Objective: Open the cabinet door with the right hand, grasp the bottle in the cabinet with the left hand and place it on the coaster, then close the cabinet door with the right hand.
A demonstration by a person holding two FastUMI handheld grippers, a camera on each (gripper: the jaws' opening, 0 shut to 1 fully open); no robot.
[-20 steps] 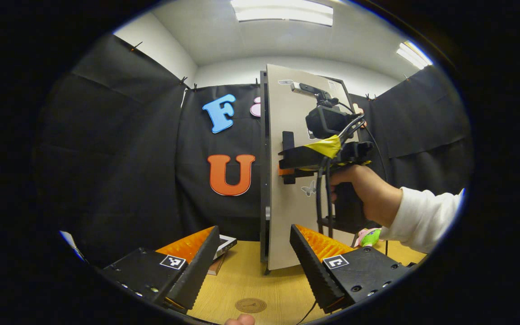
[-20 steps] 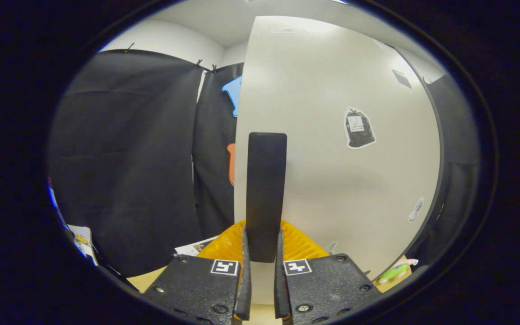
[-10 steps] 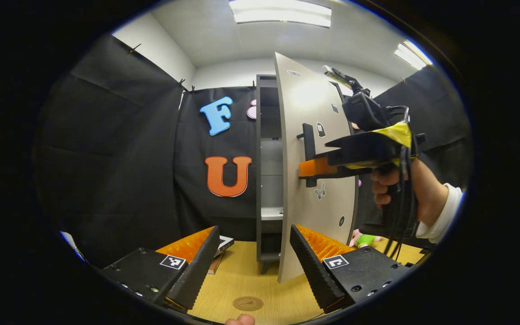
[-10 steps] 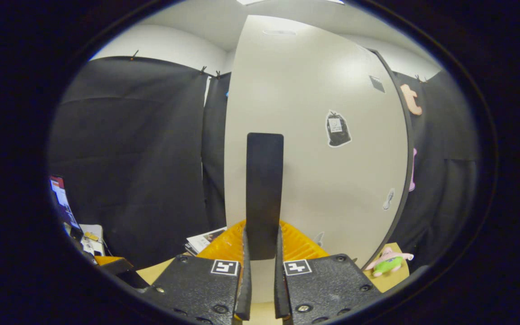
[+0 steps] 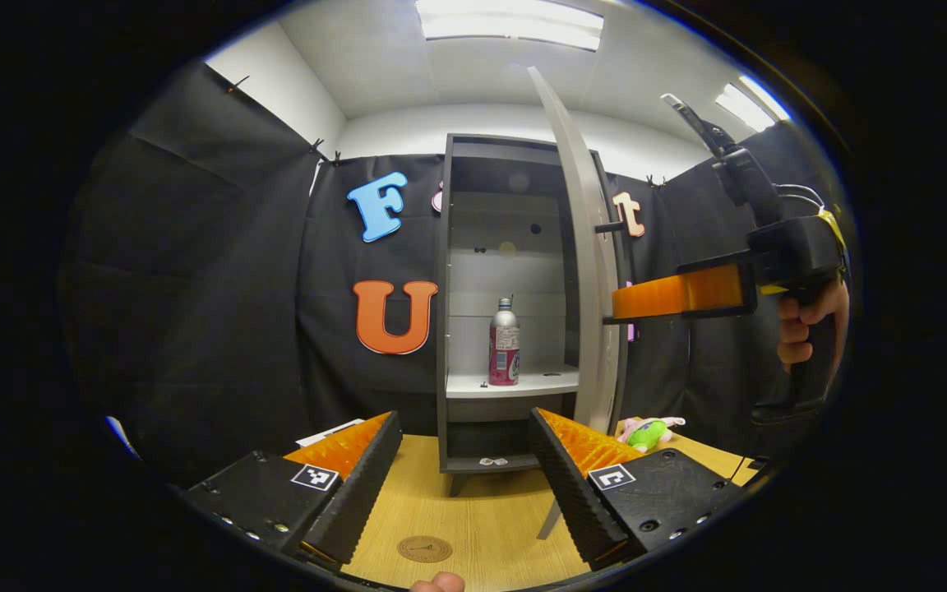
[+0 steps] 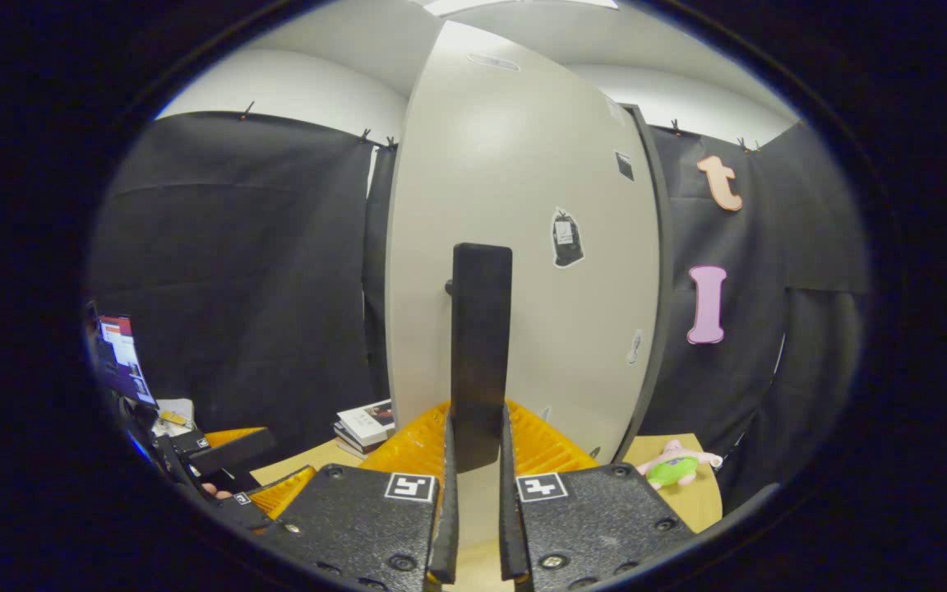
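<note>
The grey cabinet [image 5: 444,312] stands open on the wooden table. A silver bottle with a pink label [image 5: 504,343] is upright on its middle shelf [image 5: 539,381]. The pale door [image 5: 593,271] is swung out and seen edge-on; in the right gripper view it faces me [image 6: 523,230]. My right gripper [image 6: 478,448] is shut on the door's black vertical handle [image 6: 480,337], and it also appears as the right gripper [image 5: 617,307] held by a hand at the door. My left gripper [image 5: 464,419] is open, low in front of the cabinet. A round brown coaster [image 5: 425,548] lies between its fingers.
A green and pink plush toy [image 5: 648,432] lies on the table right of the cabinet, behind the door. Stacked books [image 6: 365,423] sit at the table's left. The table top [image 5: 490,514] stretches from my left gripper to the cabinet foot.
The door has swung from nearly closed to wide open, pulled by my right gripper on its handle. The bottle and shelves have come into sight. My left gripper has stayed low and open.
</note>
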